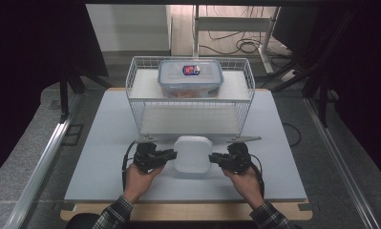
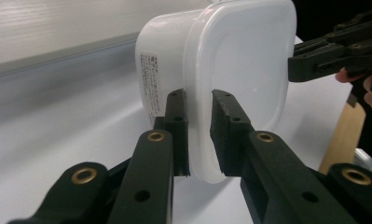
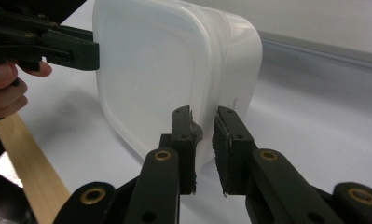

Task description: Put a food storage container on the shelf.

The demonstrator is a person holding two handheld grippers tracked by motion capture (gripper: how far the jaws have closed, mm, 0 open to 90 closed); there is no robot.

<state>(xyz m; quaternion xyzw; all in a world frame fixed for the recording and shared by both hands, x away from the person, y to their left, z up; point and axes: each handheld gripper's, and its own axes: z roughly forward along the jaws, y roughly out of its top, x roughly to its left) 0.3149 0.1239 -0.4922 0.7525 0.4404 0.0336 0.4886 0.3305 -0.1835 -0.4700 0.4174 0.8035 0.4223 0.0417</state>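
A white lidded plastic container [image 1: 193,155] rests on the pale table [image 1: 102,143] between my two hands. My left gripper [image 1: 173,153] comes in from its left side. In the left gripper view the jaws [image 2: 200,116] are shut on the lid's protruding rim, with the container [image 2: 239,60] lying just beyond them. My right gripper [image 1: 212,157] meets the container from the right. Its jaws [image 3: 203,126] pinch the rim of the container [image 3: 146,74] on that side. Each gripper view also shows the opposite gripper at the far edge of the lid.
A white wire basket rack [image 1: 138,102] stands just behind the container. On its upper shelf sits a clear box with a blue-edged lid [image 1: 190,78]. The table's wooden front edge [image 1: 188,212] runs near my sleeves. Dark floor, rails and cables surround the table.
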